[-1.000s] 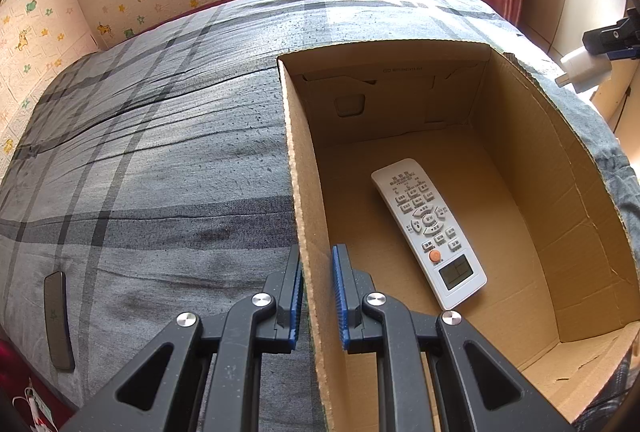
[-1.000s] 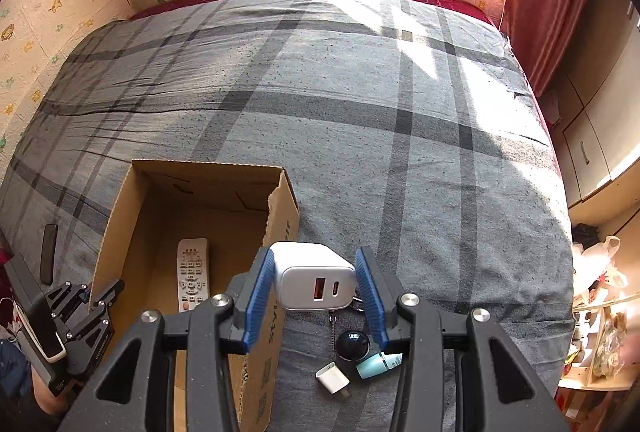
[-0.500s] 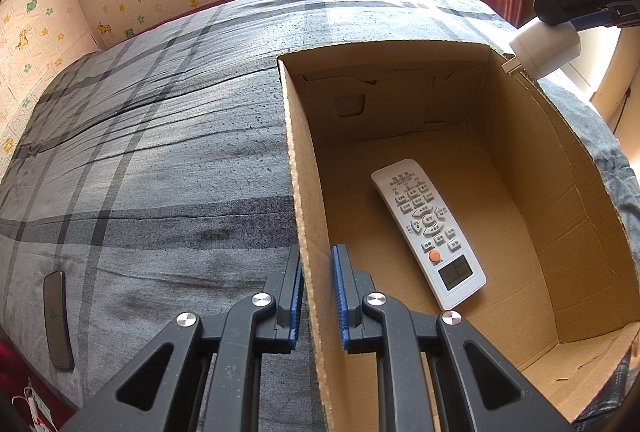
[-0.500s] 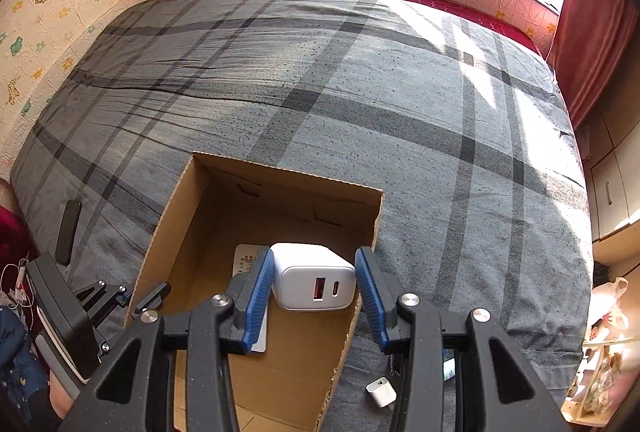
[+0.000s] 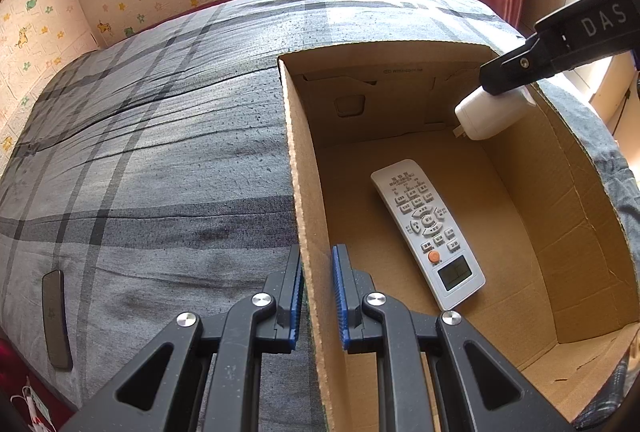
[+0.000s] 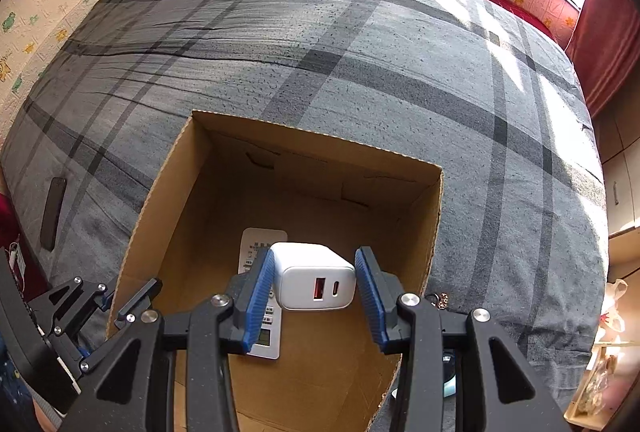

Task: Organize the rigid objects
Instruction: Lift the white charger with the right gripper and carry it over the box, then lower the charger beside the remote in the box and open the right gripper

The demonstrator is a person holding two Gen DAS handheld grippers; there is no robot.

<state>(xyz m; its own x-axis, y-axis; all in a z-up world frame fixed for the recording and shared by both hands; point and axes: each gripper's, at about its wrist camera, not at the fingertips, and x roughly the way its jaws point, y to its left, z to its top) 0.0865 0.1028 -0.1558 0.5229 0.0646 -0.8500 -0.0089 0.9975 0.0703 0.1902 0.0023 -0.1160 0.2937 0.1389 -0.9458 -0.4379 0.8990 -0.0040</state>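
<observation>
Grey plaid bed [image 6: 360, 52] carries a cardboard box [image 5: 580, 232]: left tool [image 5: 316, 296] pinches its wall, right tool [image 6: 316, 284] pinches a white charger [image 6: 316, 282] above the remote [image 5: 428, 232] inside.

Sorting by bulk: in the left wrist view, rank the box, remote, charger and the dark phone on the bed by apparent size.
1. Box
2. Remote
3. Phone: looks slightly smaller than the remote, but sits at the distorted edge, so unsure
4. Charger

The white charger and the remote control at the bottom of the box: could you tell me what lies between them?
Nothing: the charger, clamped in the right gripper, hangs above the remote with only bare cardboard box floor between, clearest in the left wrist view.
</observation>
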